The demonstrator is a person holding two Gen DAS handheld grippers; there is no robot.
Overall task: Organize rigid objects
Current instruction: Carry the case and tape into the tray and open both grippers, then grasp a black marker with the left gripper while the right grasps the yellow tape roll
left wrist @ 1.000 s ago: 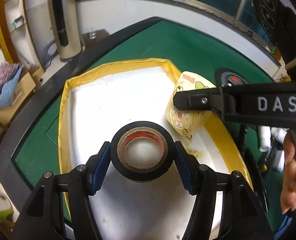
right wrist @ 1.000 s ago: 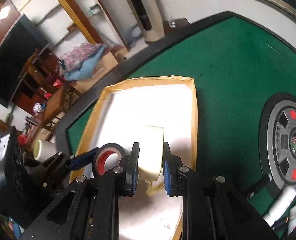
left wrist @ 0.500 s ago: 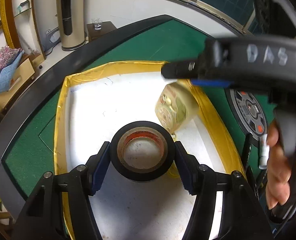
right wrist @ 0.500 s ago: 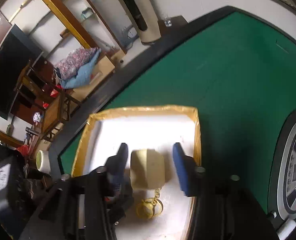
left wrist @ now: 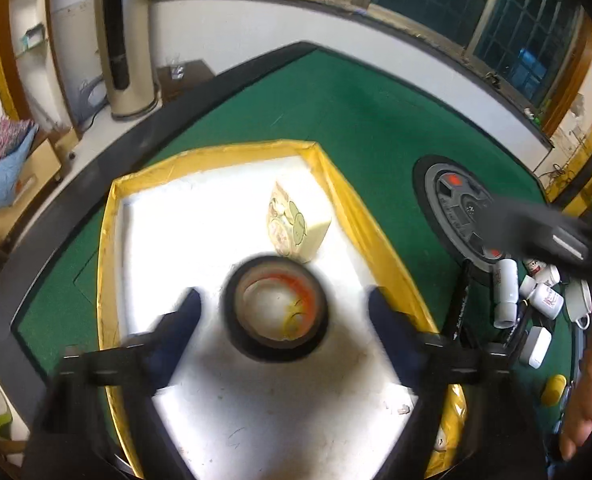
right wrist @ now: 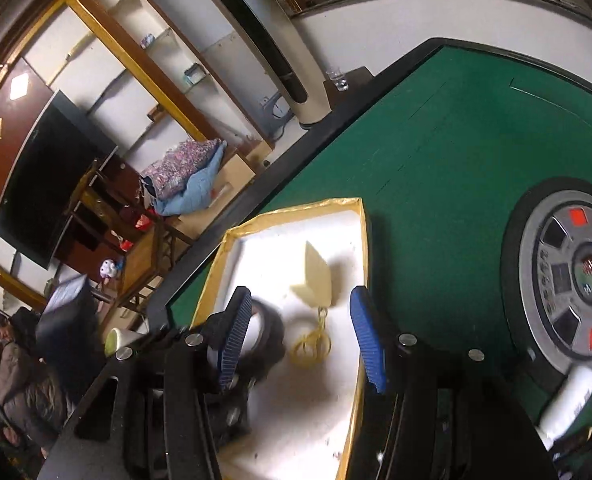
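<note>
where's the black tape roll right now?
In the left wrist view the tape roll lies flat in the yellow-rimmed tray, between the open left gripper fingers, just in front of the yellow block.

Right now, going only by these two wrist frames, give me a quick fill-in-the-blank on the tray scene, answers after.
1. The black roll of tape lies inside the white tray with the ____ rim.
2. The left tool has its fingers ____, clear of the roll.
3. The pale yellow cartoon-printed block stands in the tray beyond the ____.
4. The right tool grips ____.

Missing words: yellow; open; roll; nothing
</note>
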